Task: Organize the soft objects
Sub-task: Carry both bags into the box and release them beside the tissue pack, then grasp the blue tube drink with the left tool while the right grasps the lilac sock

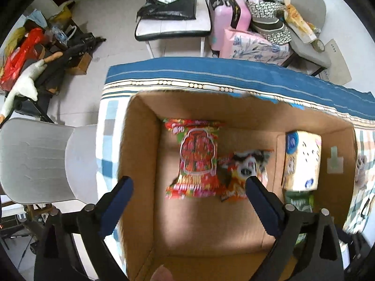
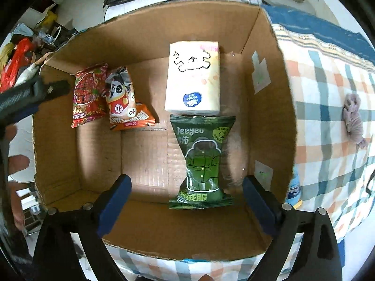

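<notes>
Four packs in box (image 2: 58, 164) | floor centre bare | both tongs (image 2: 186, 201) spread.

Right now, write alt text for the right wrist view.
An open brown cardboard box on a checked cloth holds four soft packs: a white tissue pack, a green wipes packet, a red packet and an orange panda packet. The right gripper hovers open above.
</notes>
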The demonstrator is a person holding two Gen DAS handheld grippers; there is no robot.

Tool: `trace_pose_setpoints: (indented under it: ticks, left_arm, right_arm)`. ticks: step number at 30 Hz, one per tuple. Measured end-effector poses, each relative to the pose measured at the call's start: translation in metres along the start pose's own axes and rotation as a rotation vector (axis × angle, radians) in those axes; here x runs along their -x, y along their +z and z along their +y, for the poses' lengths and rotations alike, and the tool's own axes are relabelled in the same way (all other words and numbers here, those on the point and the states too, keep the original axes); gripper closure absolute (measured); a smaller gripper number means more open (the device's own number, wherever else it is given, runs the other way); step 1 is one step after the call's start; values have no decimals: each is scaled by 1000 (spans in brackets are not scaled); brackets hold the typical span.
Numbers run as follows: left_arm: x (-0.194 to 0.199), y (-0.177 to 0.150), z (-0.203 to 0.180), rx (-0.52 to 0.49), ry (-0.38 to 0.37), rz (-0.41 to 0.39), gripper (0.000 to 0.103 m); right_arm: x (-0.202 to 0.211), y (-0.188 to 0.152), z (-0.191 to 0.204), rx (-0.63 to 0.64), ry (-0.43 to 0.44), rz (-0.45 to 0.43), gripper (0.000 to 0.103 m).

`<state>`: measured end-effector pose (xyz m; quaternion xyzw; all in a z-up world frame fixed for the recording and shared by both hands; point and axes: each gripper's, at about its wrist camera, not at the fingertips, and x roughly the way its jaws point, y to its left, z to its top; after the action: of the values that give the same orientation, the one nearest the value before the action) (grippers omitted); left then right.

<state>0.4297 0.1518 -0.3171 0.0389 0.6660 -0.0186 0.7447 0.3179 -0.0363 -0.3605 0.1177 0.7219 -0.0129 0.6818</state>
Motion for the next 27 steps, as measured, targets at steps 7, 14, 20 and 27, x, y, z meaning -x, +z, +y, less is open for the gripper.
trace_pose_setpoints:
  ticks: [7, 14, 20, 27]
  left_arm:
    - [36, -53, 11, 6, -11, -70, 5]
    - [73, -98, 8, 22, 2, -129, 5]
    - [100, -121, 4, 52, 4, -166, 5]
    - [138, -136, -24, 62, -16, -216, 5]
  right_arm:
    - [24, -13, 1, 29, -38, -63, 0]
    - [54, -38, 6, 66, -37, -143, 0]
    - [83, -63, 5, 105, -3, -195, 0]
    - [117, -85, -15, 127, 54, -248, 0]
